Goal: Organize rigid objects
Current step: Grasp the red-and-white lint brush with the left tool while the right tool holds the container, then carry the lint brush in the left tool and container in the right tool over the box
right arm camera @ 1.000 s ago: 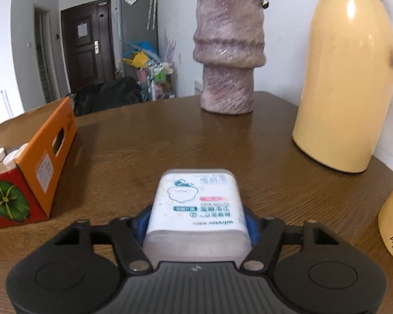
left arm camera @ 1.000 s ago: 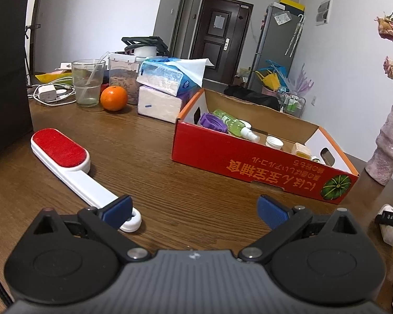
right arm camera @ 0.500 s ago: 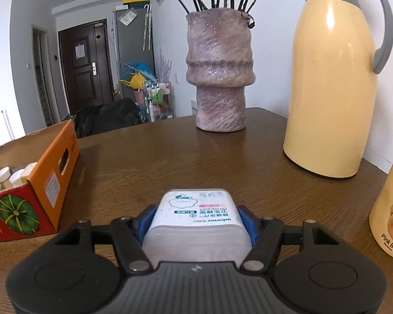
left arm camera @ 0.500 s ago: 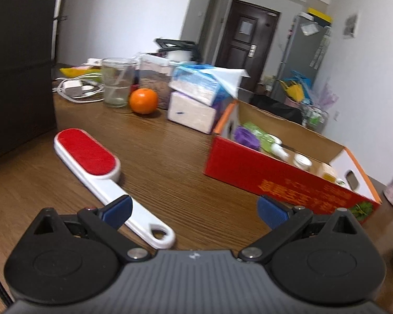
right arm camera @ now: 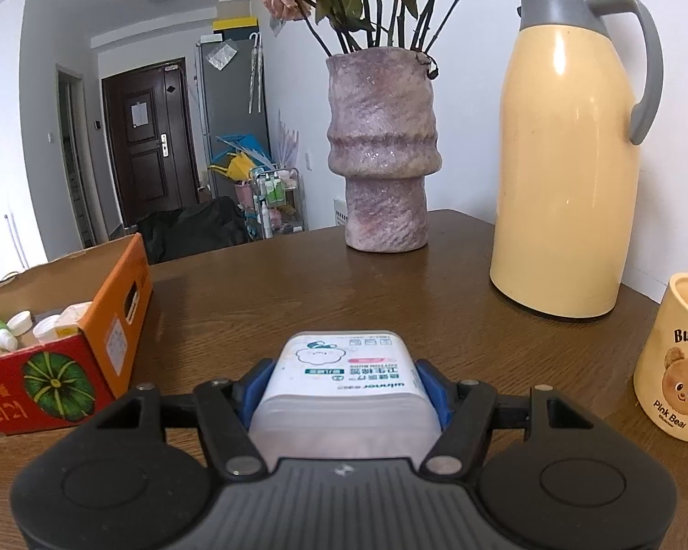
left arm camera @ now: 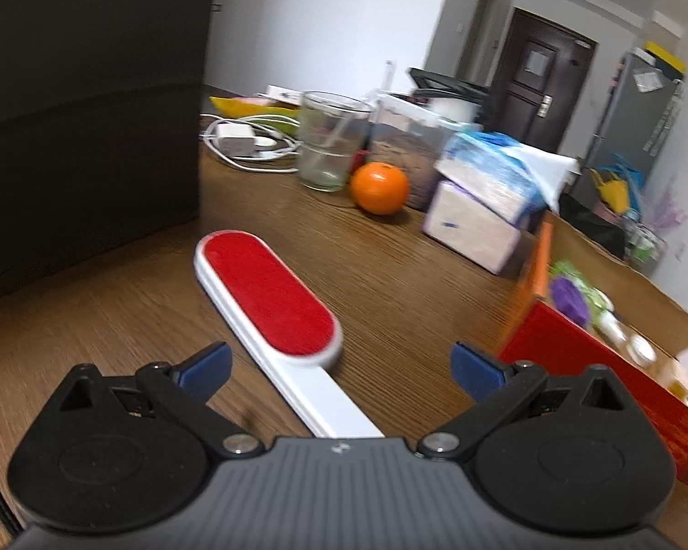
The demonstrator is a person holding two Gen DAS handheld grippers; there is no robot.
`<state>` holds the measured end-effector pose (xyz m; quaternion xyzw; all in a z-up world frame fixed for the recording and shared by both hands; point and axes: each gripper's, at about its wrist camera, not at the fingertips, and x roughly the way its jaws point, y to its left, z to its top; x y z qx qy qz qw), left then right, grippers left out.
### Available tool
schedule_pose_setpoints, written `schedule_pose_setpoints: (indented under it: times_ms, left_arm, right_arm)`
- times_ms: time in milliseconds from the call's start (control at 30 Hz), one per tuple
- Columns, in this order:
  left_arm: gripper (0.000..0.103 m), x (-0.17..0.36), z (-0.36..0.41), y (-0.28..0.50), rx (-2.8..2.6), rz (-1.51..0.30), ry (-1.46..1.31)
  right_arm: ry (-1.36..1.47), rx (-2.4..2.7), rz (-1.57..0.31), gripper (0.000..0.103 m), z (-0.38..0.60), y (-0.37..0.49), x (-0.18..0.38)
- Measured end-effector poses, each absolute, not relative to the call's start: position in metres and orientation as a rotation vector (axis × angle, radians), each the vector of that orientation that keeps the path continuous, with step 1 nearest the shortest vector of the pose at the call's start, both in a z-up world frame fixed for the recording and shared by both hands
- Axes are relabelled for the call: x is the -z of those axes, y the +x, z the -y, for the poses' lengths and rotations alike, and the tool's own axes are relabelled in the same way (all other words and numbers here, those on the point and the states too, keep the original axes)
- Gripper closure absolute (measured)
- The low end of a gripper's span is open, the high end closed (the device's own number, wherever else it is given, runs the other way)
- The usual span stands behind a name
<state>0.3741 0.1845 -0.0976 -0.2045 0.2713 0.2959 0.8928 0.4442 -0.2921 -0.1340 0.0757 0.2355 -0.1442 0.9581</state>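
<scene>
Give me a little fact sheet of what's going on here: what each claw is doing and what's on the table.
left gripper: open, white handle of the red lint brush lies between its fingers, not gripped
right gripper: shut on a white plastic cotton swab box
collecting box: red and orange cardboard box, already holding small bottles and jars
table: brown wood
other things: orange, glass, vase, yellow thermos, bear mug

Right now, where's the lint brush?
In the left wrist view the lint brush lies flat on the wooden table, its white handle running between the open left hand-held gripper fingers, left of the red box.
</scene>
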Motion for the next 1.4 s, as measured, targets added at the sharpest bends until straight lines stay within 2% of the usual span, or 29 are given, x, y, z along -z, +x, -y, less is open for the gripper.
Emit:
schedule_pose_setpoints:
  times_ms: [733,800,1033,1067,1400]
  left_arm:
    - [0.0,0.132,-0.254,0.431,-0.818,-0.695,-0.449]
    - [0.003,0.134,-0.254,0.435,-0.829,-0.71,-0.419]
    - [0.042,0.131,-0.237,0.435,-0.8,-0.716,-0.334]
    - [0.046,0.131,-0.235,0.435,-0.792,-0.719,-0.325]
    - [0.046,0.13,-0.227,0.433,-0.705,-0.723,-0.295]
  right_arm:
    - [0.155,0.326,-0.458,0.038,0.256,0.43,0.132]
    - [0.157,0.328,-0.457,0.038,0.253,0.428,0.132]
    - [0.165,0.313,-0.453,0.038,0.241,0.421,0.131]
    - [0.165,0.308,-0.452,0.038,0.24,0.42,0.131]
    - [0.178,0.299,-0.451,0.038,0.236,0.414,0.129]
